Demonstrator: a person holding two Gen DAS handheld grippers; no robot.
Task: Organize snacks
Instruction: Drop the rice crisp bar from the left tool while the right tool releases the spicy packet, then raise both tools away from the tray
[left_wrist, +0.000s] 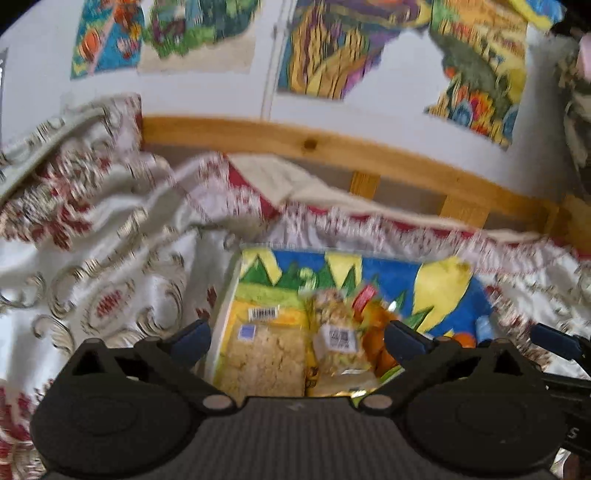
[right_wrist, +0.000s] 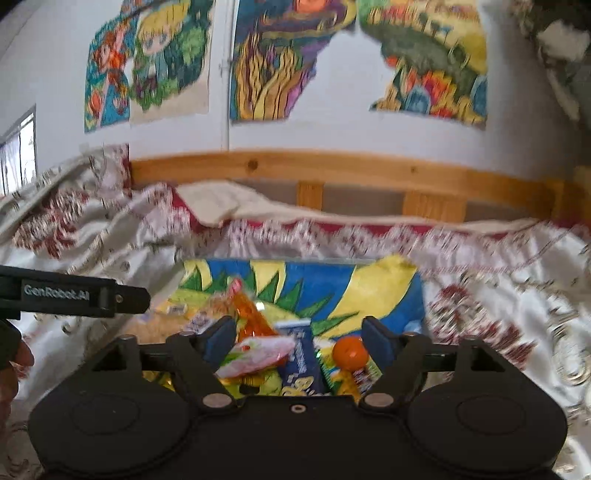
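Note:
Several snack packs lie on a colourful blue, yellow and green tray (left_wrist: 391, 269) on the bed. In the left wrist view my left gripper (left_wrist: 297, 338) is open and empty above a pale rice-cake pack (left_wrist: 264, 360) with a barcode, a clear nut pack (left_wrist: 338, 332) and an orange candy bag (left_wrist: 380, 328). In the right wrist view my right gripper (right_wrist: 299, 338) is open and empty above a pink wrapped snack (right_wrist: 258, 354), a dark blue pack (right_wrist: 301, 360), an orange ball-shaped sweet (right_wrist: 349, 352) and the orange candy bag (right_wrist: 251, 317); the tray (right_wrist: 369, 288) lies beneath.
A white bedspread (left_wrist: 110, 266) with red and gold pattern surrounds the tray. A wooden bed rail (left_wrist: 332, 147) and a wall with colourful pictures stand behind. The left gripper's body (right_wrist: 74, 295) reaches in from the left in the right wrist view.

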